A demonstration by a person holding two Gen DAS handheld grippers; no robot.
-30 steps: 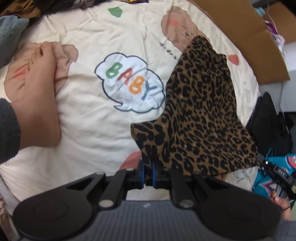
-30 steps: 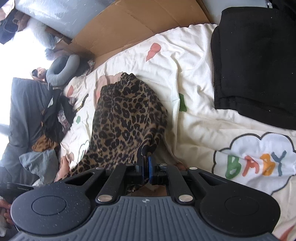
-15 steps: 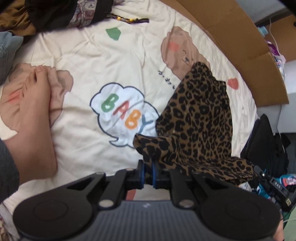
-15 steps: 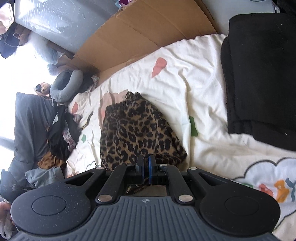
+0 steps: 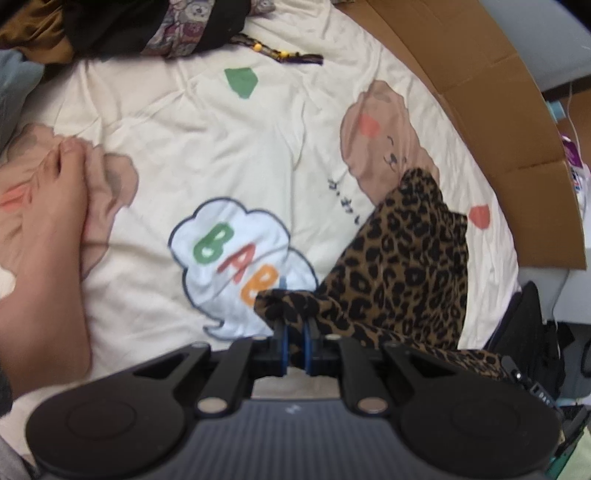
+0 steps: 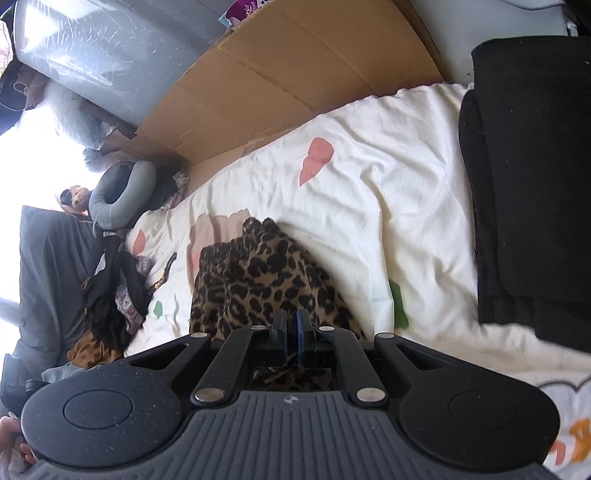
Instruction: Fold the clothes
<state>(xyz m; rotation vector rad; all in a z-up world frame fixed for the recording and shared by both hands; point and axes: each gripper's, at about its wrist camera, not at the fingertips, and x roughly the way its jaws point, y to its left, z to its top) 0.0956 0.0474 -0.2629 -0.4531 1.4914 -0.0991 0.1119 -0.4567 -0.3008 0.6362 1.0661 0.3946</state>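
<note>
Cream bedding fills both views, printed with brown bears and a white speech cloud spelling BABY in coloured letters. Nearest the left camera, the left gripper has its blue-edged fingers pinched together on a bunched corner of the leopard-print garment, right at the edge of that cloud. On the other side, the right gripper is likewise clamped, a sliver of spotted cloth caught between its two blue pads, with the leopard-print garment spreading away from its tips. Between the two grips the cloth lies across the bedding in a loose doubled heap, its far gathered end resting on a printed bear's face. Off to the left of the left view, a bare foot rests on the quilt. Right of the right view, a folded black garment sits on the bed, apart from the leopard cloth. Further back, a pile of dark clothes crowds the bed's edge, a grey neck pillow lies beyond it, and flattened brown cardboard lines the far side.
</note>
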